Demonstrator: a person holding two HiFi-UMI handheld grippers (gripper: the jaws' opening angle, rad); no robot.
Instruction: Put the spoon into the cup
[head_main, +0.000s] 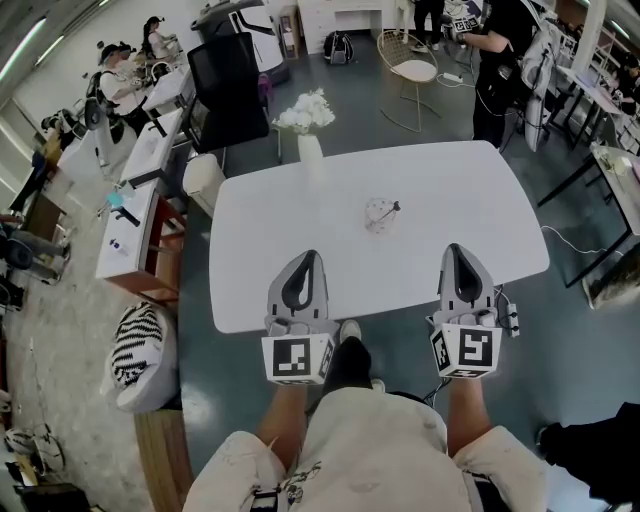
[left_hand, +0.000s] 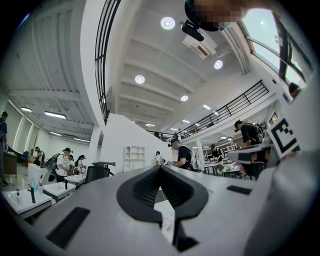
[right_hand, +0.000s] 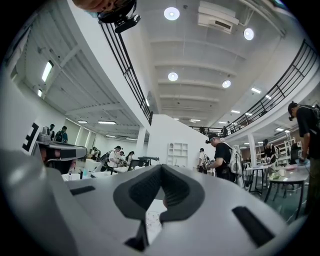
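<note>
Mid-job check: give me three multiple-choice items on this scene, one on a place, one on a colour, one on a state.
1. Where is the cup?
A. near the middle of the table
B. on the floor
C. between the right jaws

2. What colour are the flowers in the vase?
A. red
B. white
C. yellow

3. How is the right gripper?
A. shut, empty
B. wide open
C. shut on the cup

Answers:
1 A: the head view shows it standing mid-table.
2 B: the bunch in the vase is white.
3 A: its jaws meet at the tips with nothing between them.
</note>
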